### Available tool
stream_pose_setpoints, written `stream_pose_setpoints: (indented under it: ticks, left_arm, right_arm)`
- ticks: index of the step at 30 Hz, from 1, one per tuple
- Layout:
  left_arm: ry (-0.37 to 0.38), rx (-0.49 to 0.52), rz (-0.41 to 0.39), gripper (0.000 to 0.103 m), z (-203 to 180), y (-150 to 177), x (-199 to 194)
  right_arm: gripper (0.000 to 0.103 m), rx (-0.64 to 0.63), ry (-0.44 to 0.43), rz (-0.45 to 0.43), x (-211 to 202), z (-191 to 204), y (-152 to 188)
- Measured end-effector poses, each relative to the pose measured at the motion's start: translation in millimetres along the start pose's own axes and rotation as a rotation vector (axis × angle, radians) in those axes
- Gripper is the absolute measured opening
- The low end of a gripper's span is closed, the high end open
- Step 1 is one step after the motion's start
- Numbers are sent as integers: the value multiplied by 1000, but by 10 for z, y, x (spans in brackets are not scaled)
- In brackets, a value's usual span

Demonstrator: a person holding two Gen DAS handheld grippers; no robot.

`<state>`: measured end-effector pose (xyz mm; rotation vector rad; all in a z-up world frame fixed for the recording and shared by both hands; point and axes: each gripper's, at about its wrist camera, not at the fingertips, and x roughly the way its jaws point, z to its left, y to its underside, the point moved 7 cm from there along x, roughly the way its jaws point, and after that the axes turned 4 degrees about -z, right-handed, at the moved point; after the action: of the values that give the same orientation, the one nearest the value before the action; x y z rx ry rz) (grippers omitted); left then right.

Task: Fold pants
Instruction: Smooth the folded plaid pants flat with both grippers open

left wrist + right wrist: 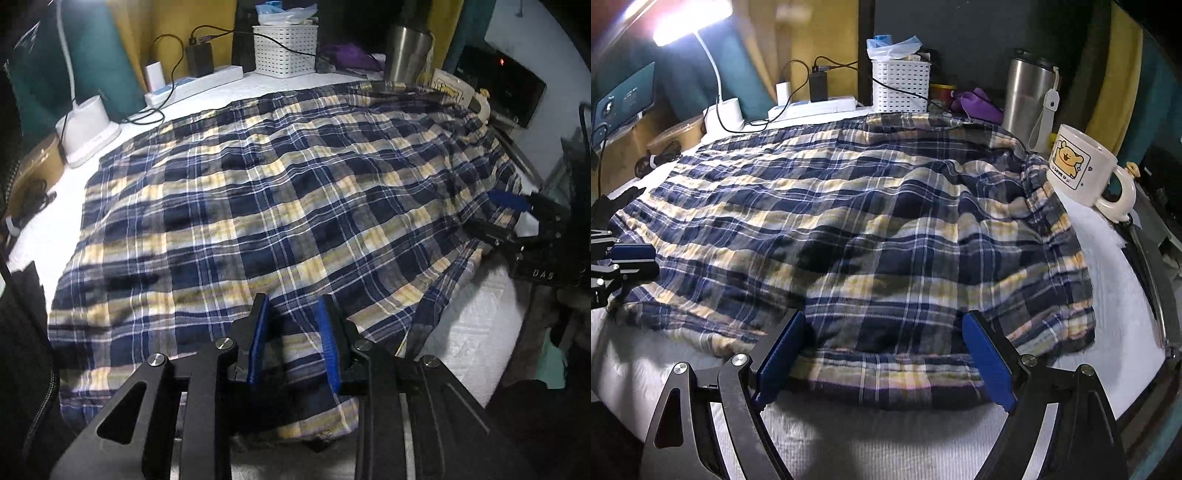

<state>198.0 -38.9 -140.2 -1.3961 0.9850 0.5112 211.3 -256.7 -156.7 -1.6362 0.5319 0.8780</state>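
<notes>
Left claw point(293, 343): jaws narrow, plaid pants point(280, 192) bunched between them, apparently clamped.
Right claw point(884, 356): spread wide, empty.
Tip: grip matching hem, lift evenly.

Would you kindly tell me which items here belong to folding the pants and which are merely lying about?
Job: plaid pants, left hand-held gripper, right hand-held gripper.
Lying about: cartoon mug, steel tumbler, white basket, power strip, desk lamp.

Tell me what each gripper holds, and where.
Right fingers stand open astride the pants' near edge, holding nothing. Left fingers bracket a fold of pants; grip unclear.
</notes>
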Motion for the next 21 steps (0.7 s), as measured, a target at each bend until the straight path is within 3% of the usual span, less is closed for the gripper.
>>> stream_pose_setpoints:
  ticks: [9,14,21]
  left_arm:
    - [6,21,13,28,74,111,-111]
    - [-39,1,-22,28,337,-25,-233]
    - [-85,-22,-31,28,633,-289,-161]
  right_arm:
    - [87,21,14,-5,-83,3,80]
    - [87,46,12,8,-167,-31,98]
    - [87,86,36,-48,-258,-152,-119]
